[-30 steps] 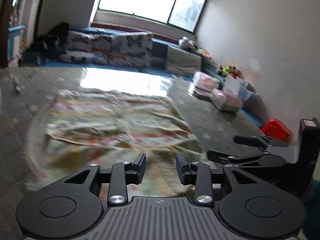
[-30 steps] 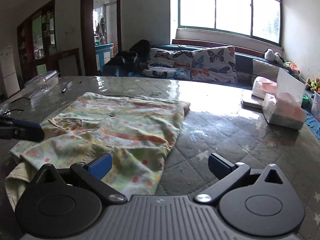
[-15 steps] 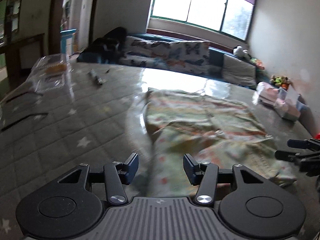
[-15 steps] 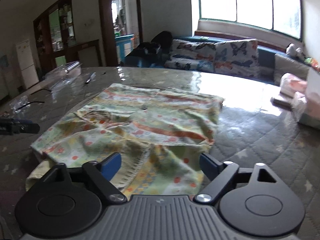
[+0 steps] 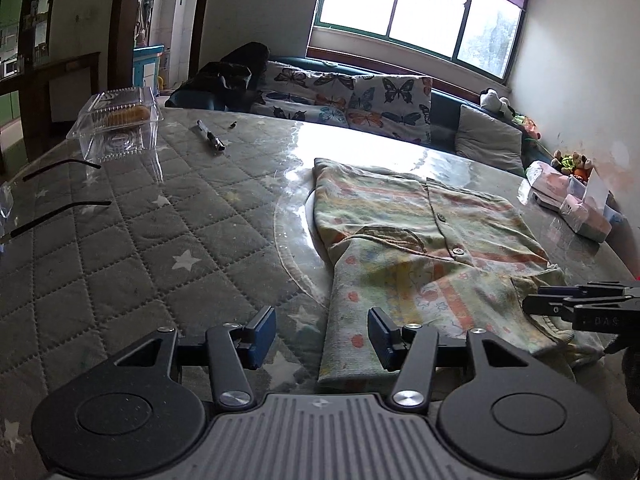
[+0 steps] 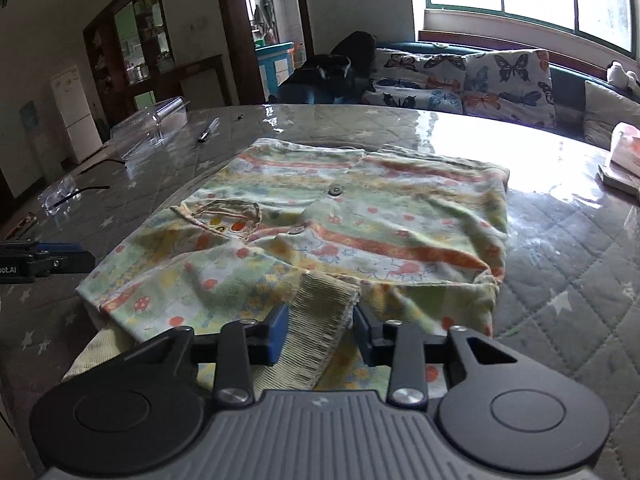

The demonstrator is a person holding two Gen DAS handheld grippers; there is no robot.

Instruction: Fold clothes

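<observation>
A pale green and orange printed child's garment (image 5: 420, 248) with buttons lies spread on the quilted table; it also shows in the right wrist view (image 6: 344, 232). My left gripper (image 5: 322, 338) is open and empty, at the garment's near left corner. My right gripper (image 6: 318, 334) has its jaws partly closed around a ribbed cuff (image 6: 320, 320) of a sleeve folded over the garment; it also shows at the right in the left wrist view (image 5: 576, 308). Whether the pads press the cuff is unclear.
A clear plastic food box (image 5: 116, 124), a pen (image 5: 210, 140) and glasses (image 5: 60, 188) lie on the table's left side. Tissue packs (image 5: 572, 200) sit at the right. A sofa with butterfly cushions (image 5: 352, 104) stands behind the table.
My left gripper swung left and settled at the garment's left corner, jaws wider. My right gripper moved forward over the garment and its jaws narrowed around the ribbed cuff.
</observation>
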